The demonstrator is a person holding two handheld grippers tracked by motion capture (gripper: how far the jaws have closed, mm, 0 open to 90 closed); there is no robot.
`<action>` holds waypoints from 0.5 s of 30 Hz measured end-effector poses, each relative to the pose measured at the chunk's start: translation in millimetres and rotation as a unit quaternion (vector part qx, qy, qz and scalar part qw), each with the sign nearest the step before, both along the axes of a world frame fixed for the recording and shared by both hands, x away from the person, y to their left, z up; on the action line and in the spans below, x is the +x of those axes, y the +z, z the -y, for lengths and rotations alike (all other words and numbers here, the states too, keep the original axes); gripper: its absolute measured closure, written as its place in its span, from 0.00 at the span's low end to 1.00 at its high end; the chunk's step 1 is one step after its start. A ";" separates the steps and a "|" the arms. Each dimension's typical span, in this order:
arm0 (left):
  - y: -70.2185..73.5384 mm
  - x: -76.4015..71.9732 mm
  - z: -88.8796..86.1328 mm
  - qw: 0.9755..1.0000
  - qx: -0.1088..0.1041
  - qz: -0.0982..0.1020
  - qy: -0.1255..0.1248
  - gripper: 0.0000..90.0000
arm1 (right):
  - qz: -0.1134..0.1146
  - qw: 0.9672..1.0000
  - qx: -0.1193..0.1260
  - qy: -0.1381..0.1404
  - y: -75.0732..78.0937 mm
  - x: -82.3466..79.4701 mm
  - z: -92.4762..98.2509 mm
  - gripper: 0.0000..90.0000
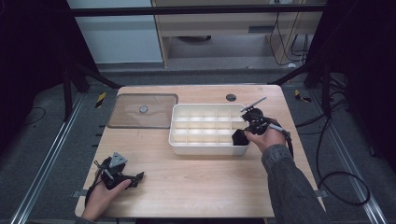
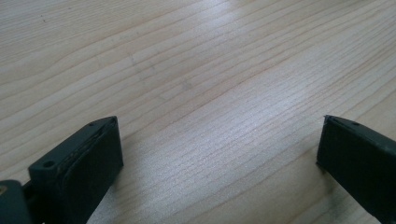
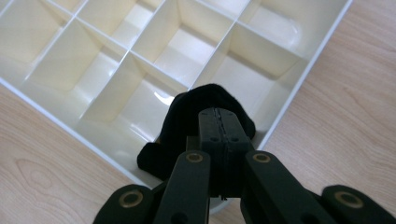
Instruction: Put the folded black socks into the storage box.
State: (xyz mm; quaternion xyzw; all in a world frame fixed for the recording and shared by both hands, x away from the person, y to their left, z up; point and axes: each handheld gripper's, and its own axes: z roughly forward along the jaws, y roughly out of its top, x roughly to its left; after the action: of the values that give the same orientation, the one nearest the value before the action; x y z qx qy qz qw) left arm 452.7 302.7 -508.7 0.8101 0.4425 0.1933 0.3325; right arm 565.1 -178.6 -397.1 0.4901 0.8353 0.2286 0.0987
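my right gripper (image 3: 219,122) has its jaws clamped on a black cloth (image 3: 187,126) over the near corner cell of the white divided tray (image 1: 187,148), lid (image 1: 142,111) already off, so placing or lifting remains, while my left gripper (image 1: 133,179) rests wide-jawed on the tabletop (image 1: 205,182).

No writing, label, brand, number or sign can be read anywhere; the wooden table (image 1: 196,182) is plain; the white divided tray (image 1: 205,148) bears no print; the clear lid (image 1: 140,112) at the far left shows none either.
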 end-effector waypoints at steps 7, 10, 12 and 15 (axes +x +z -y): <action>0.0 -0.1 0.3 1.000 0.000 0.000 0.002 0.00 | 0.031 0.999 0.023 -0.012 7.7 0.3 7.4 1.00; 0.0 -0.1 0.4 1.000 0.000 0.000 0.002 0.00 | 0.042 0.998 0.036 -0.018 11.1 -0.3 9.8 1.00; 0.0 0.1 0.6 1.000 0.000 0.000 0.003 0.00 | 0.050 0.998 0.042 -0.023 13.1 -0.8 10.9 1.00; 0.0 0.1 0.7 1.000 0.000 0.000 0.003 0.00 | 0.063 0.997 0.049 -0.022 15.6 -2.6 12.4 1.00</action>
State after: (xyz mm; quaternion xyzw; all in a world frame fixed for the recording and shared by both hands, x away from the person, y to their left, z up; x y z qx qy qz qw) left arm 452.8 302.0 -508.8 0.8089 0.4446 0.1946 0.3318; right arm 562.5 -191.0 -381.6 0.4971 0.8043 0.2976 0.1318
